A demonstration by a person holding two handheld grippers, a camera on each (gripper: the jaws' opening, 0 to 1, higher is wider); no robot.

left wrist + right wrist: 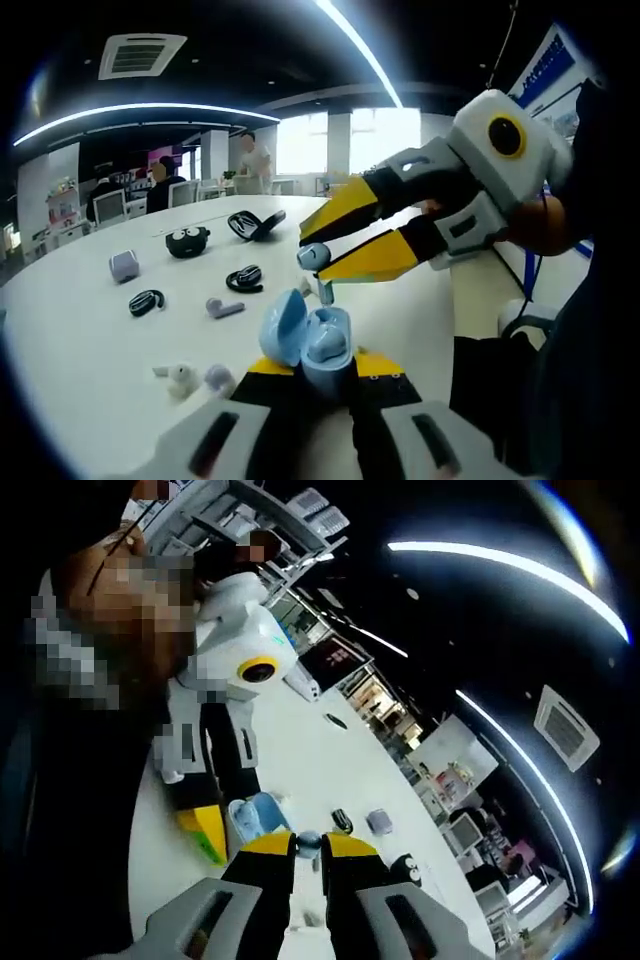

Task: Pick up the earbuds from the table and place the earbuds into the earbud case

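In the left gripper view my left gripper (326, 366) is shut on an open light-blue earbud case (312, 342), lid tipped up to the left. My right gripper (318, 252) comes in from the right and hangs just above the case, shut on a light-blue earbud (314, 258) whose stem points down. In the right gripper view the same earbud (308, 842) sits between the right gripper's (309, 848) yellow tips, with the blue case (256, 818) and the left gripper (212, 832) beyond it.
On the white table (80, 340) lie other earbuds and cases: a lilac case (124, 265), black cases (187, 241) (254, 224), black ear-hook buds (146, 301) (244, 278), a lilac bud (222, 307), white and lilac buds (182, 378) near the left gripper. People and desks stand far behind.
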